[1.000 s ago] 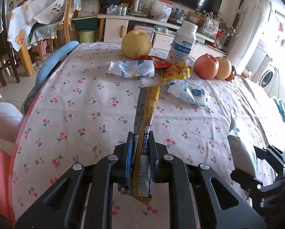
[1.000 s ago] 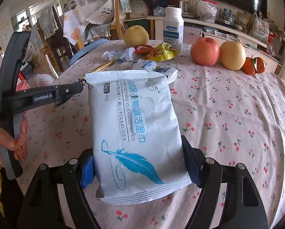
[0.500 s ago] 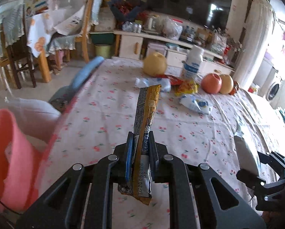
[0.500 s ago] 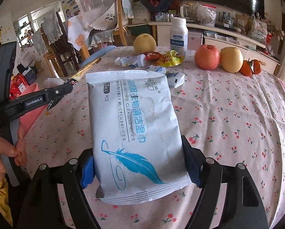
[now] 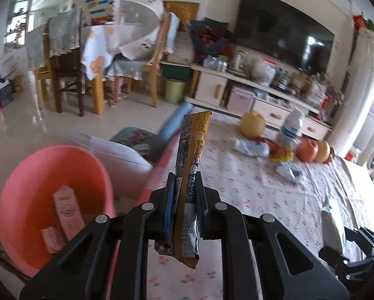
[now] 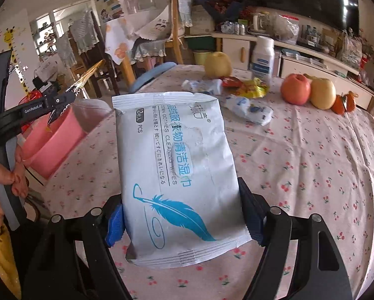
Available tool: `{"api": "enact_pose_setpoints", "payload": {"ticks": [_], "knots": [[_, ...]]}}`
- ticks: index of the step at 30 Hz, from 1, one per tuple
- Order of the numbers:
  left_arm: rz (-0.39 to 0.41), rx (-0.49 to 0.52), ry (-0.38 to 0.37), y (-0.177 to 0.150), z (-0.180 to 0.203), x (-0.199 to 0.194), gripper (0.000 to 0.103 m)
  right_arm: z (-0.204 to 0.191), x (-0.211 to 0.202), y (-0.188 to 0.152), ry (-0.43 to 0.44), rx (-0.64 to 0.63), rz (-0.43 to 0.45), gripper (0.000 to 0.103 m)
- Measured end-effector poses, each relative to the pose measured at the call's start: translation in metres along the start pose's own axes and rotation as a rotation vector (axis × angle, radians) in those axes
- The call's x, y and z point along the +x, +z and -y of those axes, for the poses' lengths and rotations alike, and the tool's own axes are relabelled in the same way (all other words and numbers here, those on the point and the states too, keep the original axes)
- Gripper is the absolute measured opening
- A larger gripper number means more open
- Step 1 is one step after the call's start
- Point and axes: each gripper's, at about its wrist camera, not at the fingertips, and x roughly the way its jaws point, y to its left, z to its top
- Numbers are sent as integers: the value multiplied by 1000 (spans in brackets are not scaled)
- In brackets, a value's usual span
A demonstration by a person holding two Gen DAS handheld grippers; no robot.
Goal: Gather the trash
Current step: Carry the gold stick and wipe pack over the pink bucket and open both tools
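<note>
Holding trash, both sides
left gripper (image 5: pixel 184 200): fingers pinching a yellow stick wrapper (image 5: pixel 190 165), just off the surface's (image 6: pixel 299 155) left edge, near the pink bin (image 5: pixel 36 180)
right gripper (image 6: pixel 182 222): fingers clamping the wipes pack (image 6: pixel 177 175) above the surface's near edge

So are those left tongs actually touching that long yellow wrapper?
Touching. The left wrist view shows the left tongs shut on the yellow wrapper, both pads pressed flat against its lower part, so it stands upright between them.
</note>
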Motion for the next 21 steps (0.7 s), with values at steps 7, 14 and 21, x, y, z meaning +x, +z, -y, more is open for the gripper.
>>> {"api": "enact_pose_setpoints", "payload": {"ticks": [7, 14, 21], "knots": [[44, -64, 91, 11, -45, -15, 16, -38, 4, 20, 43, -57, 9, 77], [61, -115, 166, 14, -79, -23, 16, -87, 16, 41, 90, -135, 16, 77], [65, -185, 216, 16, -115, -27, 16, -144, 39, 62, 144, -220, 7, 77]]}}
